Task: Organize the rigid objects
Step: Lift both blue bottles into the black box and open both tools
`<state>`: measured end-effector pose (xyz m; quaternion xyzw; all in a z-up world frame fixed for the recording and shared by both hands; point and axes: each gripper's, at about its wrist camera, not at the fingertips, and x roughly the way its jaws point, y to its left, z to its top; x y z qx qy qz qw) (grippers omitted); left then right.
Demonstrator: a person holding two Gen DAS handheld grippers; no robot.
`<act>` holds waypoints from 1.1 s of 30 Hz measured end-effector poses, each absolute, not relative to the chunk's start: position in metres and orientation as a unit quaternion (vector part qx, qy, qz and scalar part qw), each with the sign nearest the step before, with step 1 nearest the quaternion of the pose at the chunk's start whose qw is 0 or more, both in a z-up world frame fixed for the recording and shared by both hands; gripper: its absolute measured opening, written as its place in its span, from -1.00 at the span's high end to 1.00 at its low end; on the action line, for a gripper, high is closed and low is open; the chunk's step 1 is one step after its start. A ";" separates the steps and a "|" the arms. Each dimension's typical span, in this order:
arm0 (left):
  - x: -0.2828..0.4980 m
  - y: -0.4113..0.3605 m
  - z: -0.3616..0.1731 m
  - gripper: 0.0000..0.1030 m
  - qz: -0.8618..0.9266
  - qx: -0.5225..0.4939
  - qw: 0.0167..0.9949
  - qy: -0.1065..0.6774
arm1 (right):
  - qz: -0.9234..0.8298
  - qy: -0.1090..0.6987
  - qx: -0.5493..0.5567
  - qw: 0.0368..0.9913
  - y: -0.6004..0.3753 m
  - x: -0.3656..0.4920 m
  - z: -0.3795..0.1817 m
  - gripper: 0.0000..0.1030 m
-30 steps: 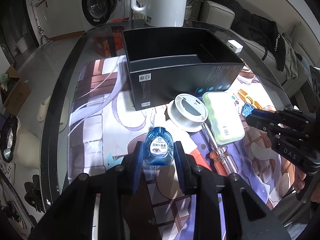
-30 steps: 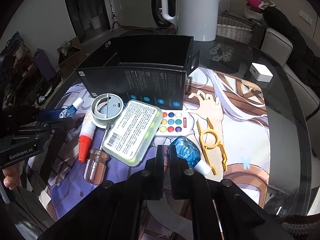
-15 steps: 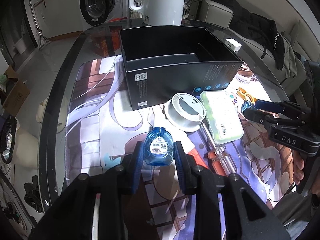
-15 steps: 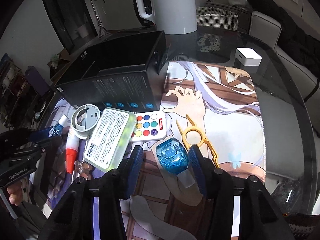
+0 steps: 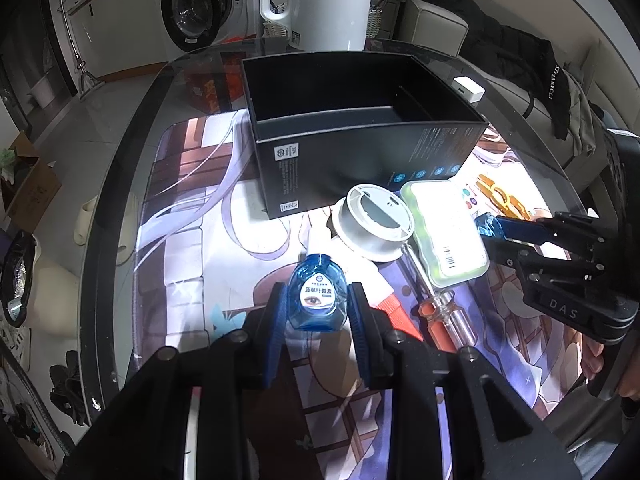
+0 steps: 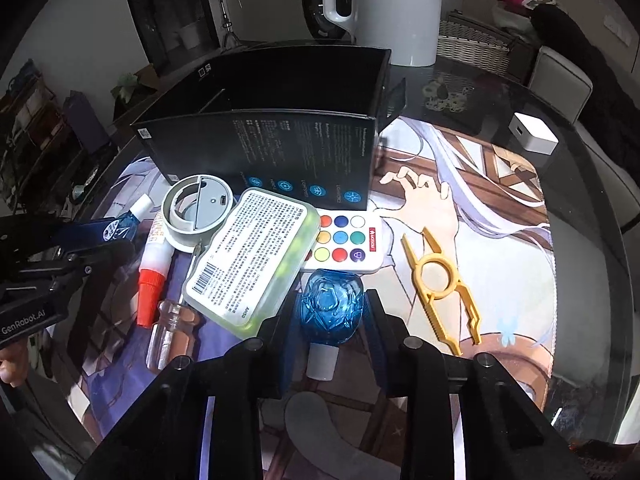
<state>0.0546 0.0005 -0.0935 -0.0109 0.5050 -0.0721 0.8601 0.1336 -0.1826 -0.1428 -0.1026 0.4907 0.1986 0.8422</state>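
Observation:
My left gripper [image 5: 317, 309] is shut on a blue eye-drop bottle [image 5: 317, 300] with a white cap, held just above the mat. My right gripper [image 6: 331, 316] is shut on a second blue bottle [image 6: 331, 307], cap toward the camera; it also shows in the left wrist view [image 5: 486, 227]. An open black box [image 5: 360, 132] stands behind the clutter, and it shows in the right wrist view [image 6: 276, 128] too. In front of it lie a white round holder [image 6: 198, 210], a pale green case [image 6: 252, 256], a colour-button remote [image 6: 344, 242] and a yellow plastic tool [image 6: 440, 292].
A red-capped glue tube [image 6: 154, 268] and a clear-handled screwdriver [image 6: 170, 330] lie left of the green case. A white kettle [image 6: 396, 8] stands behind the box. A small white cube [image 6: 534, 138] sits at the far right of the glass table [image 6: 592, 240].
My right gripper opened, moved forward around the second blue bottle and has closed on it. My left gripper kept its hold on its bottle and barely moved.

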 end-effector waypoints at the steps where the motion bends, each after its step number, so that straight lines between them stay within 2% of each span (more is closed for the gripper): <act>1: 0.053 0.000 -0.090 0.45 -0.073 -0.011 0.863 0.499 | 0.201 0.493 -0.094 0.841 -0.185 0.133 -0.142 0.42; 7: 0.037 0.001 -0.056 0.45 -0.079 -0.009 0.903 0.423 | 0.222 0.436 -0.049 0.870 -0.193 0.117 -0.105 0.42; 18: -0.016 0.019 0.020 0.45 -0.046 -0.027 0.979 0.198 | 0.281 0.126 -0.083 0.948 -0.178 0.023 -0.007 0.42; 21: -0.034 0.027 0.034 0.45 -0.029 -0.033 0.989 0.144 | 0.285 0.064 -0.076 0.953 -0.182 -0.001 0.008 0.42; 25: -0.038 0.032 0.041 0.45 -0.030 -0.035 0.990 0.130 | 0.282 0.050 -0.074 0.955 -0.181 -0.008 0.016 0.42; 33: 0.011 0.030 0.044 0.45 -0.030 -0.047 0.988 0.143 | 0.254 0.046 -0.052 0.965 -0.168 0.025 0.030 0.42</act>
